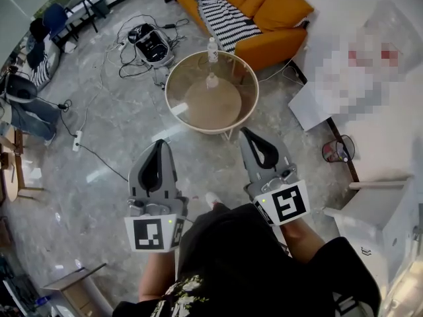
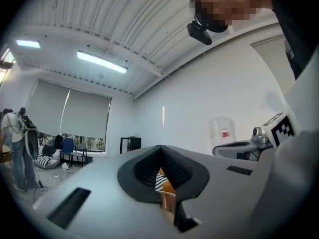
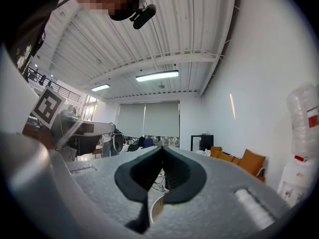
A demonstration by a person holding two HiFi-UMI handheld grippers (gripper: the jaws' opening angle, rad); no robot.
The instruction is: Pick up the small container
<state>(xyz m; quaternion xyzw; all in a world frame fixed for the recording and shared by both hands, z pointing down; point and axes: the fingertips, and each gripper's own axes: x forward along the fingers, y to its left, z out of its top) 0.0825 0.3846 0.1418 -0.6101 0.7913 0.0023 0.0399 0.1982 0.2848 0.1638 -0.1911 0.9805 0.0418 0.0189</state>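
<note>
Jaws of the left grey gripper [image 1: 160, 145] are pressed together with nothing between them; the right grey gripper [image 1: 246, 133] is closed and empty in the same way. At the left, a white power strip [image 1: 77, 139] lies on the grey marble floor [image 1: 119, 111]. Bare floor separates both grippers from the round glass-topped table [image 1: 167, 94]. The small clear container [image 1: 211, 80] stands a little beyond the table's middle, near a clear plastic bottle [image 1: 213, 48] at the far rim. An orange sofa [image 1: 277, 12] is behind, at the right.
</note>
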